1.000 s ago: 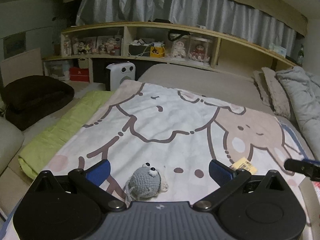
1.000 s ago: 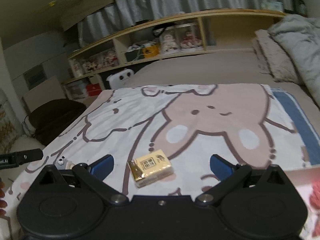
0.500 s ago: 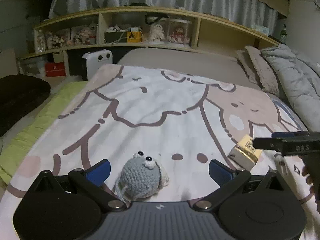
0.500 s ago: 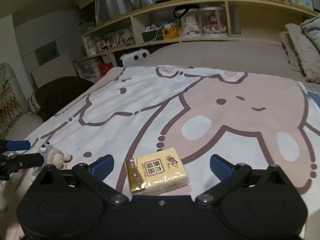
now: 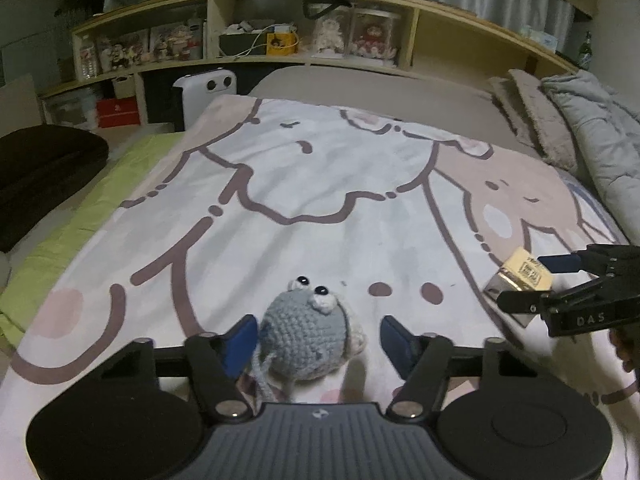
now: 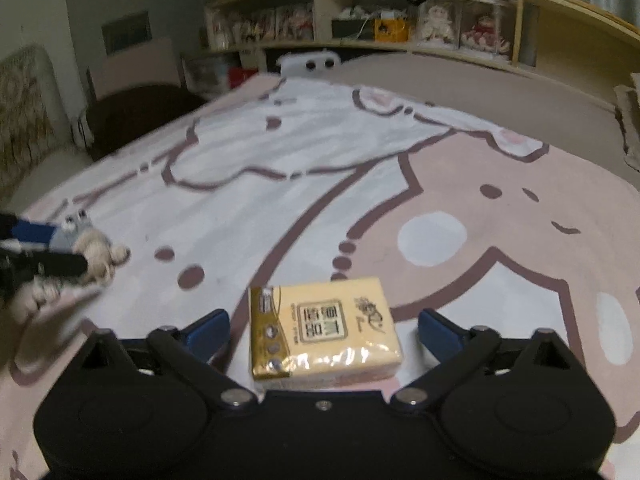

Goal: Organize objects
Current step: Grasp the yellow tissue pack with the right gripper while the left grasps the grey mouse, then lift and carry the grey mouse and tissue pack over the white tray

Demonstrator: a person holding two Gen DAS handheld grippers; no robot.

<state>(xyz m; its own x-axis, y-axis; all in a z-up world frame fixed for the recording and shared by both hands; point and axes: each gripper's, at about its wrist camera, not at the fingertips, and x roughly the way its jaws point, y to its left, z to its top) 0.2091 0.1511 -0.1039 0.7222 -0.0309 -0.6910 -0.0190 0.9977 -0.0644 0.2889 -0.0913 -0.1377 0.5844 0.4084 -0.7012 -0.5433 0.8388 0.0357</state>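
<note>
A grey crocheted mouse toy lies on the cartoon-print blanket. My left gripper is open around it; the left pad touches the toy, the right pad stands apart. A yellow tissue pack lies flat on the blanket between the open fingers of my right gripper, neither pad touching it. The pack and right gripper also show at the right of the left wrist view. The toy and left gripper show at the left of the right wrist view.
A wooden shelf unit with dolls, jars and boxes runs along the back. A white heater stands at the bed's far end. Grey pillows and a duvet lie at right. A green sheet and dark cushion lie left.
Both grippers have moved forward and down over the blanket. The left jaws have narrowed around the mouse toy. The right fingers now straddle the tissue pack and stay wide.
</note>
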